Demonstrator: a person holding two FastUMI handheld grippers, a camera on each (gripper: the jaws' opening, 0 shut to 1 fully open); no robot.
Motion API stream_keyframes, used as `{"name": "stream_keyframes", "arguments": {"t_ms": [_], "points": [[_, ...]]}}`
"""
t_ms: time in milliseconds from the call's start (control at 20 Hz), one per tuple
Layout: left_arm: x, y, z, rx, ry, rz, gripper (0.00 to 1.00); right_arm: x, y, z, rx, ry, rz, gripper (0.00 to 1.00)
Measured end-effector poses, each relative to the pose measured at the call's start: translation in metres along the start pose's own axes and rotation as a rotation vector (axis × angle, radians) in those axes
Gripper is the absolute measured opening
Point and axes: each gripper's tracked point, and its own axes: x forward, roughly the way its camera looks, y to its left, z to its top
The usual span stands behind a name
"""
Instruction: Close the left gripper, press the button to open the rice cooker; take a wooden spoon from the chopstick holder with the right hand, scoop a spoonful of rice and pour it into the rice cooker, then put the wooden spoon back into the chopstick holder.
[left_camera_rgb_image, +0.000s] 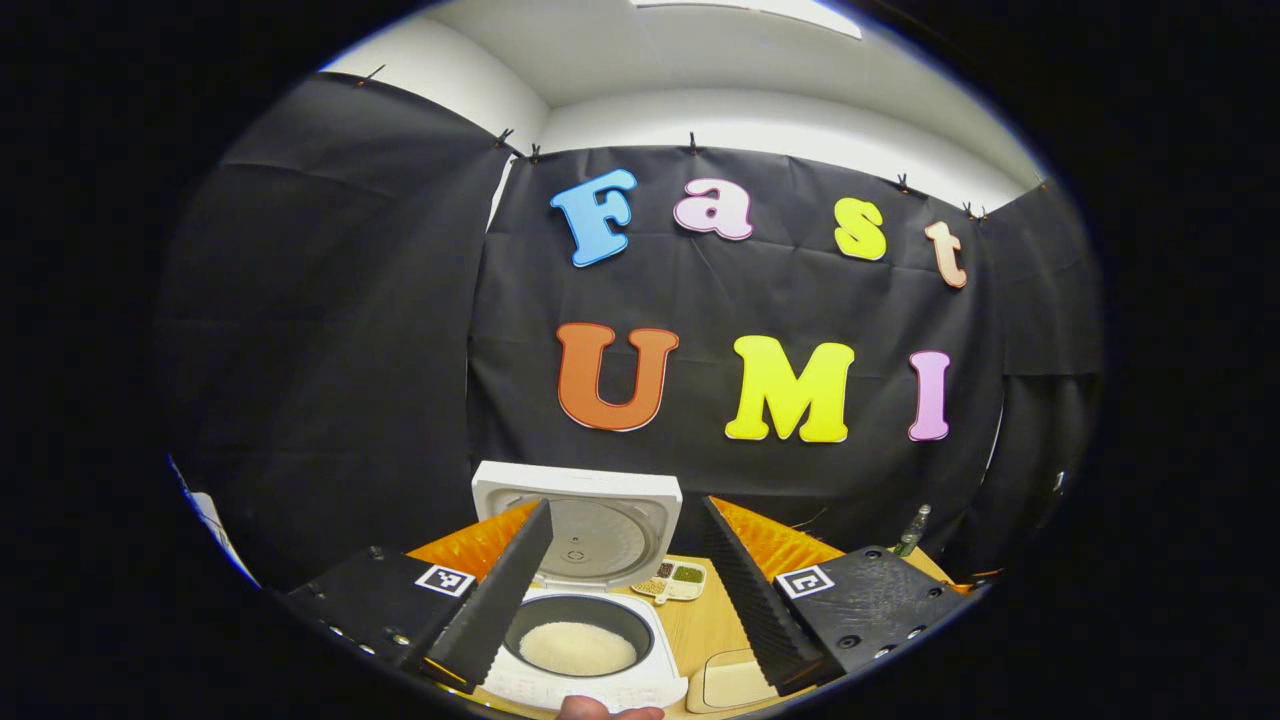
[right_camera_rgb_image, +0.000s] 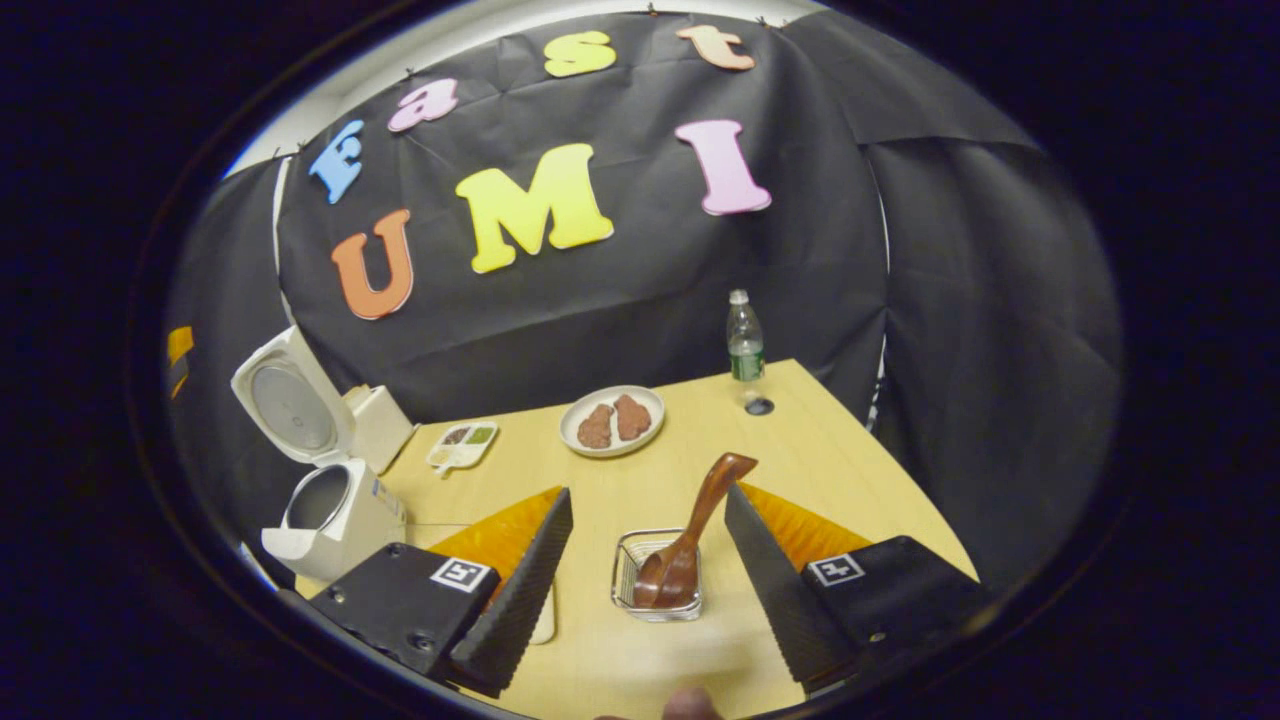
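Note:
The white rice cooker (left_camera_rgb_image: 600, 690) stands open just below my left gripper (left_camera_rgb_image: 625, 503), its lid (left_camera_rgb_image: 590, 530) upright. White rice (left_camera_rgb_image: 578, 646) lies in its dark inner pot. The left gripper is open, with nothing between its fingers. In the right gripper view the cooker (right_camera_rgb_image: 335, 515) sits at the far left with its lid (right_camera_rgb_image: 288, 405) raised. A wooden spoon (right_camera_rgb_image: 695, 525) leans tilted in the wire chopstick holder (right_camera_rgb_image: 622, 580), right in front of my right gripper (right_camera_rgb_image: 648, 492). That gripper is open and apart from the spoon.
On the wooden table (right_camera_rgb_image: 800, 450) are a plate of brown food (right_camera_rgb_image: 612, 420), a small divided sauce dish (right_camera_rgb_image: 462, 445), a water bottle (right_camera_rgb_image: 743, 340) with its cap (right_camera_rgb_image: 759, 406) beside it, and a cream tray (left_camera_rgb_image: 735, 682) right of the cooker.

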Motion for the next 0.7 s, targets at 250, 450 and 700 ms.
{"name": "stream_keyframes", "arguments": {"t_ms": [250,450,700], "points": [[0.025,-0.018,-0.006,-0.003,0.016,0.01,0.94,0.055,-0.026,-0.027,0.049,0.13,0.012,0.87],[0.048,-0.038,-0.017,0.007,0.03,0.017,0.94,0.086,-0.031,-0.039,0.085,0.194,0.078,0.76],[0.062,-0.058,-0.039,0.014,0.094,0.031,0.94,0.111,-0.029,-0.046,0.104,0.238,0.14,0.48]]}}
